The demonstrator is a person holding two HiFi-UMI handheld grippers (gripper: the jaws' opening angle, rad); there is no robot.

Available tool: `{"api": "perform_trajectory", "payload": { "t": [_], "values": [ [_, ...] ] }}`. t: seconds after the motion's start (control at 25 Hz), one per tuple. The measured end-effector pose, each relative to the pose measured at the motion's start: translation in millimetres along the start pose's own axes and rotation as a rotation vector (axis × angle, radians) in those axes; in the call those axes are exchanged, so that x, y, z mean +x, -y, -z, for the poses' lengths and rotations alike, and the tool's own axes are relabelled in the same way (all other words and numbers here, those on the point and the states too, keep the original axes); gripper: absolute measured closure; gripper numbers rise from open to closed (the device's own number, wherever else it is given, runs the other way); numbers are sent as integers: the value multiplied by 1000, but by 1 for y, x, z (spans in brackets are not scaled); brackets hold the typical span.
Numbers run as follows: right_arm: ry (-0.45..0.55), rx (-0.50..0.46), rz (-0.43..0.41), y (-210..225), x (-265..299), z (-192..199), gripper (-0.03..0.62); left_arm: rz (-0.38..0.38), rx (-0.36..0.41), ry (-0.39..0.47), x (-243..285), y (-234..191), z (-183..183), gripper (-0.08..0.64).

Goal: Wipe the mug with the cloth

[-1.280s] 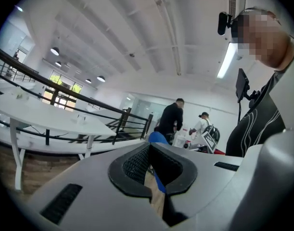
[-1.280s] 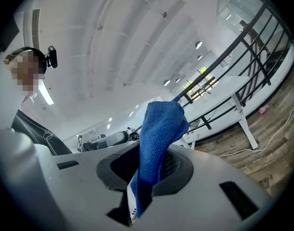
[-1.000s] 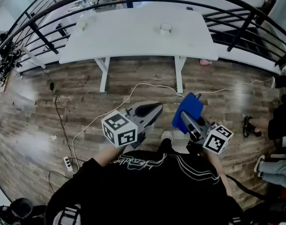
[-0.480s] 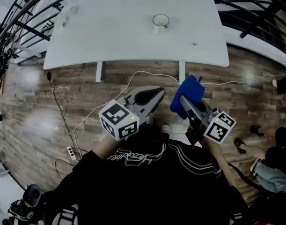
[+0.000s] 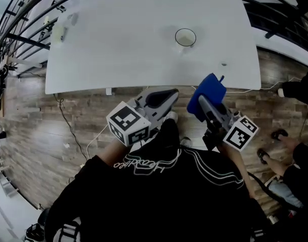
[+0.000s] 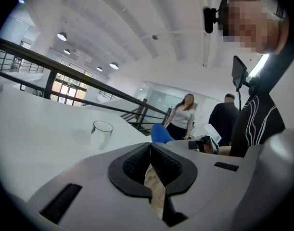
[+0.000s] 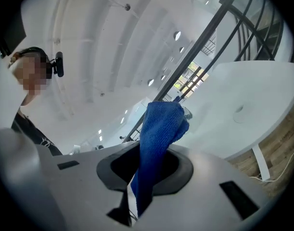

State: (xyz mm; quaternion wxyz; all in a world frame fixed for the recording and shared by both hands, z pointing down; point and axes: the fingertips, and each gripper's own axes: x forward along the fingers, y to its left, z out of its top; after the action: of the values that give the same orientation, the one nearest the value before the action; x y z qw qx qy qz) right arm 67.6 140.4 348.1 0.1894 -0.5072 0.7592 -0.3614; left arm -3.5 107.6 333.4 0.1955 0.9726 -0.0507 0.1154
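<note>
A clear mug [image 5: 185, 37] stands upright near the middle of the white table [image 5: 118, 49]; the left gripper view shows the mug [image 6: 101, 134] ahead and to the left. My left gripper [image 5: 172, 92] hovers at the table's near edge, jaws shut with nothing between them [image 6: 150, 149]. My right gripper [image 5: 200, 101] is beside it on the right, shut on a blue cloth [image 5: 207, 93] that sticks up out of the jaws [image 7: 159, 138]. Both grippers are short of the mug and apart from it.
Small items [image 5: 63, 26] lie at the table's far left corner, and a small dark spot [image 5: 224, 64] sits near its right front. A black railing [image 5: 22, 14] runs behind the table. Two people [image 6: 183, 117] stand to the right. Another person's shoes [image 5: 278, 134] are on the wooden floor.
The table has come much nearer in the head view. Both grippers have travelled forward up to its near edge. The cloth stays in the right jaws.
</note>
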Motion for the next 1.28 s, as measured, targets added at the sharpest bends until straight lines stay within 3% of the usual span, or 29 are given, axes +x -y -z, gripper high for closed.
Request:
{"api": "perform_trajectory", "payload": {
  "t": [0.16,0.4,0.52,0.8,0.88,1.28],
  "values": [
    [30,1,31,12,36,-16,538,24,-20,-23,6,-39,-2,551],
    [68,1,76,27,65,-28,538,11,39,-52,25,-86,-7,547],
    [78,22,96,39,69,-26,538,28,45,-48,38,-97,-2,479],
    [119,72,143,73,76,-38,538,-54,82,-117,75,-139,11,437],
    [139,99,151,79,75,-40,538,-79,86,-140,83,-145,15,436],
    [190,204,112,104,97,-50,538,-63,60,-181,110,-154,28,439]
  ]
}}
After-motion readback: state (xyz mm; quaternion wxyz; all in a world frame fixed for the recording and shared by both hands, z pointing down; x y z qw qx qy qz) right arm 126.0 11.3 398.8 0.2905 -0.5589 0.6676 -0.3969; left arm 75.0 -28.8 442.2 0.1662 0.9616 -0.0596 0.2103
